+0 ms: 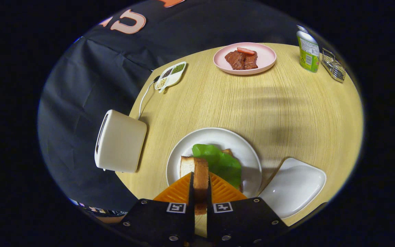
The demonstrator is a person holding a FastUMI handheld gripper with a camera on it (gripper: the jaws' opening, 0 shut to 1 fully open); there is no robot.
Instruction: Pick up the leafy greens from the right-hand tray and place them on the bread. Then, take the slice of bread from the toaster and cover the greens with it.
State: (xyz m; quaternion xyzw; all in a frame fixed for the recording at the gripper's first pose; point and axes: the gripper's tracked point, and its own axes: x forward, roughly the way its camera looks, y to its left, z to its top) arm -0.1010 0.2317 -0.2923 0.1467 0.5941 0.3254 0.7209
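The gripper (201, 187) pinches the bread slice (197, 175) upright between both orange fingers (178, 190); it hangs over the white plate (214, 137), just beside the leafy greens (221, 163); the toaster (120, 140) stands nearby.

You have one gripper (201, 187), its two orange fingers (177, 192) pressed on one slice of bread (197, 173). Ahead of them you have one white round plate (214, 137), carrying one spread of leafy greens (221, 161) over one bread slice (227, 151) underneath. One white toaster (120, 140) and one white tray (295, 185) flank that plate. Farther across your one wooden table (286, 109) you count one pink plate (266, 58) holding two brown meat pieces (236, 59) and one red stick, one divided dish (170, 76) with three compartments, one green can (308, 51) and one wire rack (334, 65).
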